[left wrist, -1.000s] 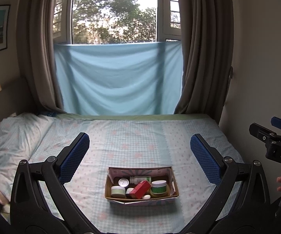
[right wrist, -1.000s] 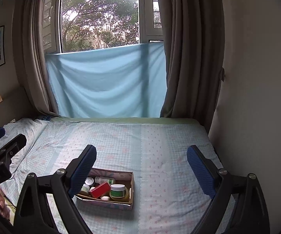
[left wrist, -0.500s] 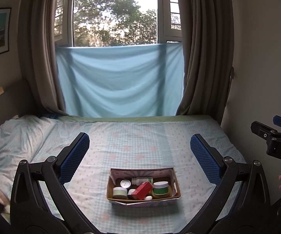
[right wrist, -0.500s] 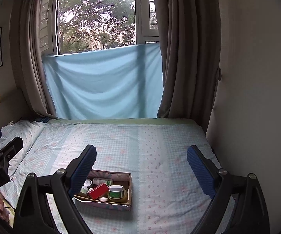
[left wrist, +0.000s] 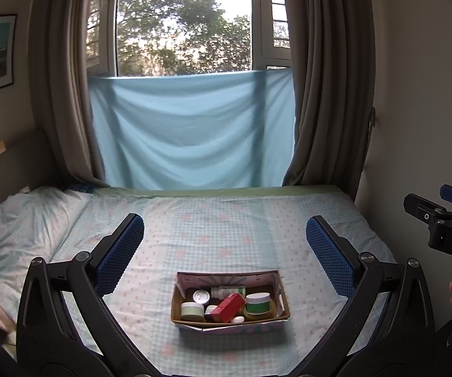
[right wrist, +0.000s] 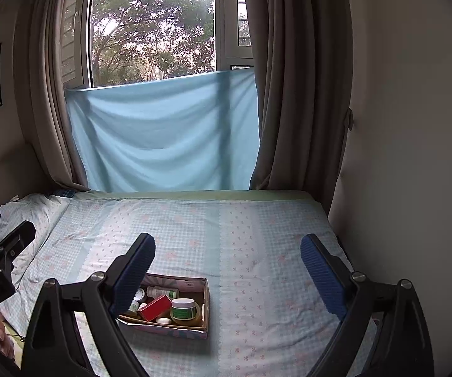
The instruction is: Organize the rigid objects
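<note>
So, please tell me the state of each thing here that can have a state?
left gripper: open, holding nothing
right gripper: open, holding nothing
cardboard box: open-topped, filled with items
red box: lying tilted on the other items
green-label jar: upright, lid on
window: open
curtains: drawn aside

Bed [left wrist: 226,238] w/ checked sheet, brown curtains [left wrist: 326,94], daylit window [left wrist: 183,22], beige walls [right wrist: 414,125].

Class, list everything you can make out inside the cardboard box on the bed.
Inside the cardboard box: a red carton lying across the middle, a green-labelled jar, a smaller jar, a silver-lidded tin, a white bottle on its side. Anything under the carton is covered.
</note>
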`<state>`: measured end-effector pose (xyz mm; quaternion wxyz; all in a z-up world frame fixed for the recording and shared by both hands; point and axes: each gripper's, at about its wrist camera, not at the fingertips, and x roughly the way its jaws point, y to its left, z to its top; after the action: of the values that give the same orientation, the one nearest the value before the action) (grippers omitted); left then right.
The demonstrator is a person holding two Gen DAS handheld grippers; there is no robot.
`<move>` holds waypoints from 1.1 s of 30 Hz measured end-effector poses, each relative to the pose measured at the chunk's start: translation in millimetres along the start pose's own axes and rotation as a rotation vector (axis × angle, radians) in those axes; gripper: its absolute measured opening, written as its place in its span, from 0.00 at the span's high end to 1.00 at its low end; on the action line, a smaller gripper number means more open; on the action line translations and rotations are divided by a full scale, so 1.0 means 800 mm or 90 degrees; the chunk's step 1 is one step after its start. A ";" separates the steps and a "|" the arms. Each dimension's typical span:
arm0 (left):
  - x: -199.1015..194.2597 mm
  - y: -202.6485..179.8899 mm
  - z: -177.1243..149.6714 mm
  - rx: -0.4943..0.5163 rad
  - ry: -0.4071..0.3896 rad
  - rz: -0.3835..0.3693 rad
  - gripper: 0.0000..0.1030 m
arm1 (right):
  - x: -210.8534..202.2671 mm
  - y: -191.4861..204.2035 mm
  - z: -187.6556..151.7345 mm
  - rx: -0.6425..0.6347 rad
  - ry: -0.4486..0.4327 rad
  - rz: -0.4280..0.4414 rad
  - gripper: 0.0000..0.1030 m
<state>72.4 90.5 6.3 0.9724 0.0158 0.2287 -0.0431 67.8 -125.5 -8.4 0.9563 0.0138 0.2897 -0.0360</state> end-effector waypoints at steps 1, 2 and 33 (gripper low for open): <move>0.000 0.000 0.000 0.000 0.000 0.000 0.00 | 0.001 0.000 0.000 0.001 0.001 -0.001 0.10; 0.001 0.000 0.000 0.000 0.000 0.000 0.00 | 0.001 -0.001 0.001 0.002 0.001 -0.001 0.10; -0.010 -0.006 -0.007 -0.013 -0.029 -0.020 0.00 | 0.001 -0.001 0.002 -0.004 -0.005 -0.016 0.10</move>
<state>62.2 87.1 5.1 0.9767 0.0017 0.2070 -0.0562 69.6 -126.3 -7.4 0.9570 0.0069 0.2862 -0.0471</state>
